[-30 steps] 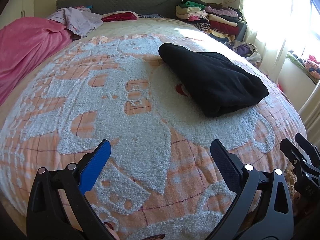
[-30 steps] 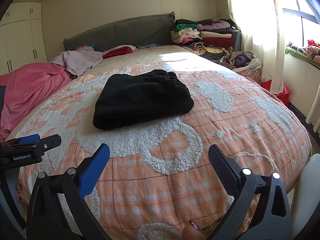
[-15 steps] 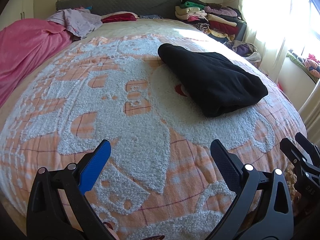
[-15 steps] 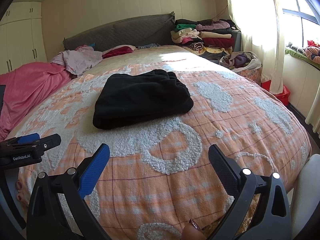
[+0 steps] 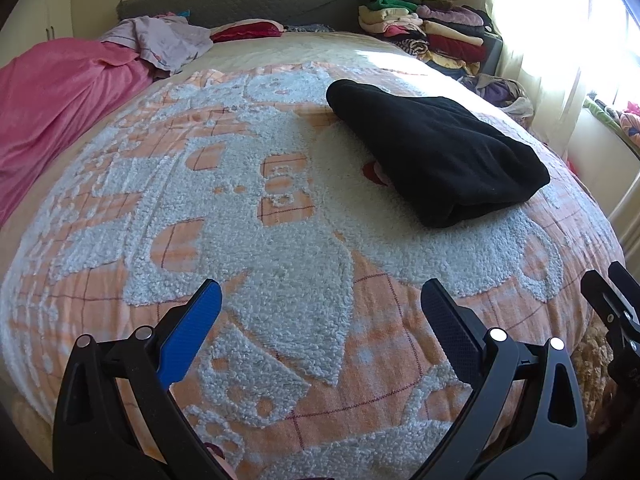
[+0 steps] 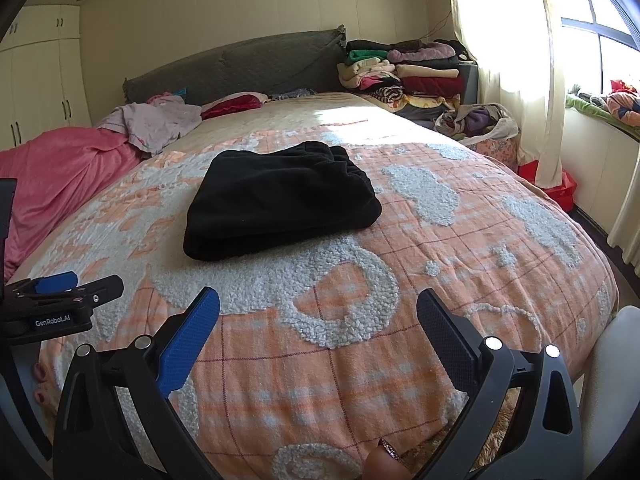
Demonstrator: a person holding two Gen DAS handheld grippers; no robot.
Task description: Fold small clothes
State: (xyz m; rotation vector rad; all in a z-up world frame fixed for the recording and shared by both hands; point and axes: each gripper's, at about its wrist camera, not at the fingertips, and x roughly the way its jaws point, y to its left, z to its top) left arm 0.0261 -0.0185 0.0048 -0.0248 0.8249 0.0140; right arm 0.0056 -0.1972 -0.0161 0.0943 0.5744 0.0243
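Over on the far left of the bed, a pink blanket [image 6: 60, 176] lies heaped along the edge, well left of the folded black garment [image 6: 280, 204]. Just behind that blanket, a crumpled lilac cloth [image 6: 156, 120] sits near the grey headboard [image 6: 240, 68], with a red pillow [image 6: 236, 105] beside it. Now the left tool [image 5: 320, 308]: fingers spread wide apart, nothing between them, hovering over the near end of the orange-and-white bedspread [image 5: 280, 240], short of the black garment. That garment rests in a neat flat bundle at mid-bed, touching only the bedspread, with bare cover all around it. The right tool [image 6: 318, 312] is also wide apart and empty, low at the near edge of the bed, the garment ahead and slightly left. Right of the garment, past the bed's edge, a stack of folded clothes [image 6: 404, 76] stands by the headboard, a loose heap of laundry [image 6: 476, 120] below it, then the pale curtain [image 6: 516, 60].
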